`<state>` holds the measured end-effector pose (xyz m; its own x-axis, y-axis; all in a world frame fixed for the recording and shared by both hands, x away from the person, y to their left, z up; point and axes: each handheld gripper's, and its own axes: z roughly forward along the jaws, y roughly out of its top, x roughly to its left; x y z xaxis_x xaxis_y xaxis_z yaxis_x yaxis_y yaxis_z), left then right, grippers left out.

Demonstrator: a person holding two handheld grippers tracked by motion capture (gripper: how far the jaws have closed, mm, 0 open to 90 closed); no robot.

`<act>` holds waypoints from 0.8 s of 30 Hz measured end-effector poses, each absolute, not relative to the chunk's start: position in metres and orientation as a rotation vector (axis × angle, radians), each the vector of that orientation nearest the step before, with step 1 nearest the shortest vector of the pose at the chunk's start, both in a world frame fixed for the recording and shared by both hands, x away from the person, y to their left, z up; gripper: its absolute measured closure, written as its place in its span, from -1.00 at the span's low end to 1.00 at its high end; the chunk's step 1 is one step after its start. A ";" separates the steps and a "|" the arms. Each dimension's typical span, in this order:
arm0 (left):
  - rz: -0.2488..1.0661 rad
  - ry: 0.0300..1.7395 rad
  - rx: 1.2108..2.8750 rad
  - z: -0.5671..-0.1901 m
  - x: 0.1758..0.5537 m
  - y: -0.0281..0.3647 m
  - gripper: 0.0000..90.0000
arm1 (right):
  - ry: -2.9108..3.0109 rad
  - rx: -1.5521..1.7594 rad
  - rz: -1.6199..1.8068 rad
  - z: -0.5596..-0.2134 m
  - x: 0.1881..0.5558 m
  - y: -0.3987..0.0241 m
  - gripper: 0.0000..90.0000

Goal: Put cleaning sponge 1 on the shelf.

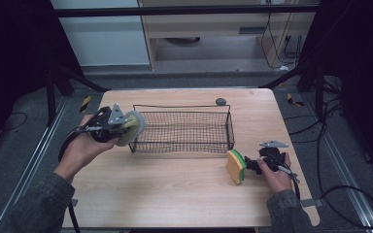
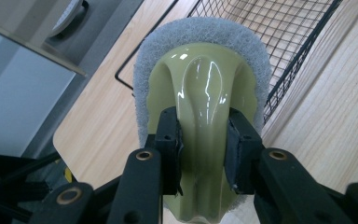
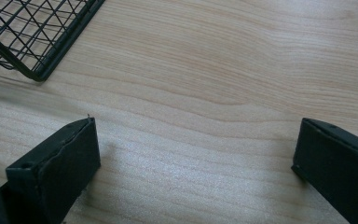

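Observation:
My left gripper (image 1: 119, 127) is shut on a scrubber (image 1: 130, 128), a round grey-white pad on a glossy pale green handle. It hangs above the table, just off the left end of the black wire basket (image 1: 182, 145). In the left gripper view the pads (image 2: 170, 140) press both sides of the scrubber's handle (image 2: 205, 93), with the basket (image 2: 289, 56) behind. My right gripper (image 1: 253, 165) is low at the front right, beside a yellow and green sponge (image 1: 236, 166) standing on edge. Its jaws (image 3: 196, 135) are open over bare wood, with nothing between them.
The wooden table (image 1: 175, 194) carries the basket across its middle; a basket corner (image 3: 37, 42) shows in the right gripper view. A small dark grey object (image 1: 220, 101) lies at the back edge behind the basket. Black frames and cables surround the table.

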<state>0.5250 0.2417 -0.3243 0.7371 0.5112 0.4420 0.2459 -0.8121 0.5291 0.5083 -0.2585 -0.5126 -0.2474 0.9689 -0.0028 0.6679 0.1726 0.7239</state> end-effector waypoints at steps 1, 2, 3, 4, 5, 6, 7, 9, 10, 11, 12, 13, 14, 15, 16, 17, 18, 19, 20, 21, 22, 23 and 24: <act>0.812 0.568 2.508 -0.322 0.526 0.240 0.54 | 1.987 1.539 0.846 -0.513 0.508 -0.259 -0.98; 0.813 0.558 2.506 -0.322 0.528 0.239 0.54 | 1.988 1.534 0.847 -0.513 0.508 -0.259 -0.98; 0.820 0.545 2.518 -0.321 0.530 0.237 0.54 | 1.988 1.534 0.847 -0.513 0.508 -0.259 -0.98; 0.824 0.536 2.522 -0.321 0.532 0.236 0.54 | 1.988 1.533 0.847 -0.513 0.508 -0.259 -0.98; 0.831 0.528 2.526 -0.321 0.534 0.234 0.54 | 1.989 1.532 0.848 -0.513 0.508 -0.259 -0.98; 0.847 0.518 2.523 -0.320 0.536 0.233 0.54 | 1.989 1.533 0.851 -0.513 0.508 -0.259 -0.98; 0.858 0.512 2.528 -0.319 0.538 0.231 0.55 | 1.992 1.530 0.853 -0.513 0.508 -0.259 -0.98; 0.867 0.517 2.515 -0.317 0.543 0.229 0.54 | 2.004 1.523 0.854 -0.513 0.508 -0.260 -0.98; 0.882 0.512 2.512 -0.316 0.545 0.228 0.55 | 2.007 1.516 0.858 -0.513 0.508 -0.260 -0.98; 0.892 0.507 2.505 -0.316 0.546 0.227 0.54 | 2.008 1.516 0.858 -0.513 0.507 -0.260 -0.98; 0.917 0.492 2.503 -0.314 0.548 0.225 0.54 | 2.012 1.513 0.860 -0.513 0.507 -0.260 -0.98; 0.934 0.484 2.500 -0.314 0.549 0.223 0.55 | 2.014 1.508 0.863 -0.513 0.506 -0.260 -0.98; 0.944 0.476 2.494 -0.313 0.550 0.223 0.55 | 2.020 1.504 0.862 -0.513 0.506 -0.261 -0.98; 0.949 0.472 2.493 -0.312 0.551 0.222 0.55 | 2.022 1.503 0.861 -0.513 0.505 -0.261 -0.98; 0.955 0.470 2.483 -0.312 0.552 0.221 0.54 | 2.021 1.504 0.869 -0.513 0.505 -0.261 -0.98; 0.962 0.462 2.485 -0.311 0.553 0.220 0.55 | 2.022 1.507 0.867 -0.513 0.504 -0.261 -0.98; 0.963 0.458 2.482 -0.311 0.554 0.218 0.54 | 2.026 1.500 0.867 -0.513 0.504 -0.261 -0.98; 0.970 0.446 2.483 -0.310 0.554 0.216 0.55 | 2.028 1.496 0.866 -0.513 0.503 -0.262 -0.98; 0.971 0.437 2.490 -0.309 0.554 0.215 0.55 | 2.027 1.500 0.866 -0.513 0.502 -0.262 -0.98; 0.971 0.423 2.503 -0.309 0.554 0.214 0.55 | 2.028 1.497 0.867 -0.513 0.502 -0.263 -0.98; 0.977 0.411 2.505 -0.309 0.555 0.212 0.54 | 2.026 1.501 0.871 -0.513 0.501 -0.263 -0.98; 0.976 0.406 2.507 -0.309 0.556 0.211 0.54 | 2.026 1.500 0.867 -0.513 0.500 -0.263 -0.98; 0.975 0.396 2.516 -0.309 0.558 0.210 0.54 | 2.026 1.500 0.866 -0.513 0.500 -0.264 -0.98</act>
<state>0.5578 0.2097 -0.3086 0.7148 0.4005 0.5732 0.1123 -0.8748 0.4712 0.4999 -0.2635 -0.5128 -0.2909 0.9568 -0.0030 0.6588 0.2025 0.7246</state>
